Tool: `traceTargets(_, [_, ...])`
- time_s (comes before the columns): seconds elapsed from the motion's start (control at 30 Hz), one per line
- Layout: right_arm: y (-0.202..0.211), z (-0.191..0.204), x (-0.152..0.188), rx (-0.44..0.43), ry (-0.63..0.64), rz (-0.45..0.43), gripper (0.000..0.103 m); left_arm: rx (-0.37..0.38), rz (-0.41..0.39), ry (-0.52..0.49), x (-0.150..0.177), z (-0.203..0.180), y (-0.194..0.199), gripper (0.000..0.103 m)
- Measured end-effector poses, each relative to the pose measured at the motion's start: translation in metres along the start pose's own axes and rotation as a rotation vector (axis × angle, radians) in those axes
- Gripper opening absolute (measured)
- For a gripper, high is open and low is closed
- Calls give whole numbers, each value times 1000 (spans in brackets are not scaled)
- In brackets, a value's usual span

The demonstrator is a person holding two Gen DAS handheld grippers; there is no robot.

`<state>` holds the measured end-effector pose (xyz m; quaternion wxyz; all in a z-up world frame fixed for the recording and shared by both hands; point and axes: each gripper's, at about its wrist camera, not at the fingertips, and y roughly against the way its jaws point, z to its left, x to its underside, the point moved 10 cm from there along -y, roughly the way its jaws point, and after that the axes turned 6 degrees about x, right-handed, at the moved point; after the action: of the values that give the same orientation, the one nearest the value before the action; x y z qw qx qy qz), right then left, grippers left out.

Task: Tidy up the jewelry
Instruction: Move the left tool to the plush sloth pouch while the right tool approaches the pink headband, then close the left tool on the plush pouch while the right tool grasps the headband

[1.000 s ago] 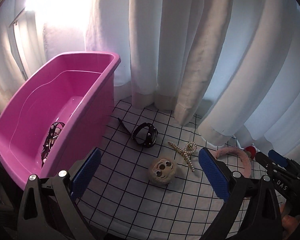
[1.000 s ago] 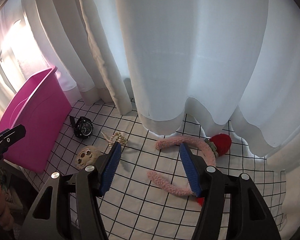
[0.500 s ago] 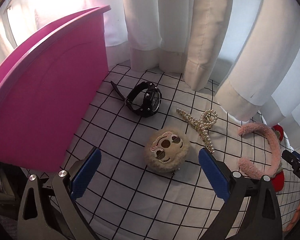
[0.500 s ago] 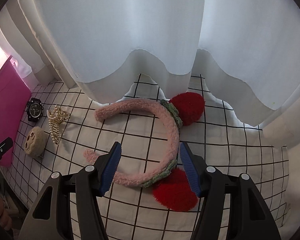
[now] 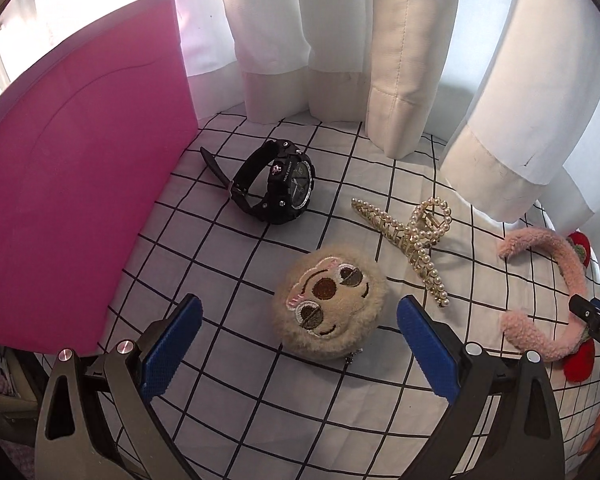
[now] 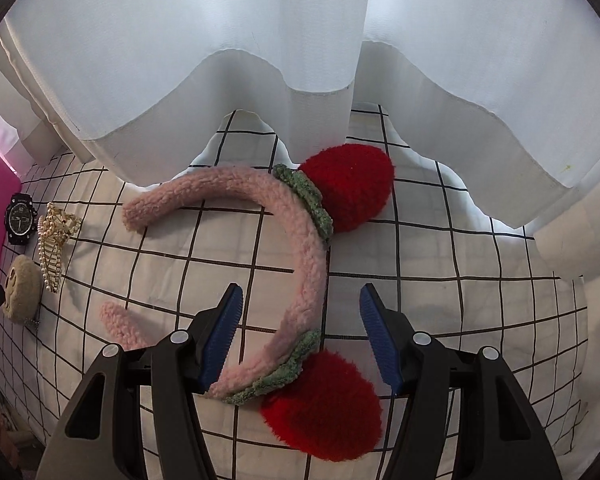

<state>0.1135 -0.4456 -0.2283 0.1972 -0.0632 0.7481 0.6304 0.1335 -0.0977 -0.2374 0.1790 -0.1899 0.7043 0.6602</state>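
Jewelry lies scattered on the white cloth with a black grid [image 5: 228,364] that I am working over, with white curtains [image 6: 260,40] hanging at the far edge. From my left wrist camera, the left gripper [image 5: 298,344] has its blue-padded jaws spread wide apart and holds nothing; between them, a little farther off, sits the round beige plush clip with an embroidered face [image 5: 330,306], untouched by either pad. Farther still lies the black digital wristwatch [image 5: 278,188], and to its right the gold claw hair clip studded with pearls [image 5: 410,240], both resting on the cloth and clear of each other. The tall pink plastic bin [image 5: 72,200] stands at the left, its wall close beside the watch strap; I cannot see inside it. From my right wrist camera, the right gripper [image 6: 300,336] also stands open, its pads apart on either side of the fuzzy pink headband with two red plush strawberries and green leaves [image 6: 306,264]. The band's curve runs through the gap, nearer the left pad, but I cannot tell whether that pad touches it. One strawberry lies far, by the curtain hem; the other lies near, under the gripper. Watch [image 6: 20,218], pearl clip [image 6: 54,242] and plush clip [image 6: 22,286] appear at the far left of this view, beside the bin.
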Motion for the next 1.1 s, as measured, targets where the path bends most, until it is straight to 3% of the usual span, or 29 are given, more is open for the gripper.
traceTargets(0.4, [-27, -2, -11, 17, 4, 35, 58, -16, 13, 5, -2, 2, -15, 96])
traceTargets(0.7, [-32, 2, -8, 12, 11, 39, 58, 27, 27, 29, 0, 8, -22, 96])
traceTargets(1.1, [-34, 3, -10, 3, -2, 38, 58, 1, 47, -75, -1, -13, -35, 96])
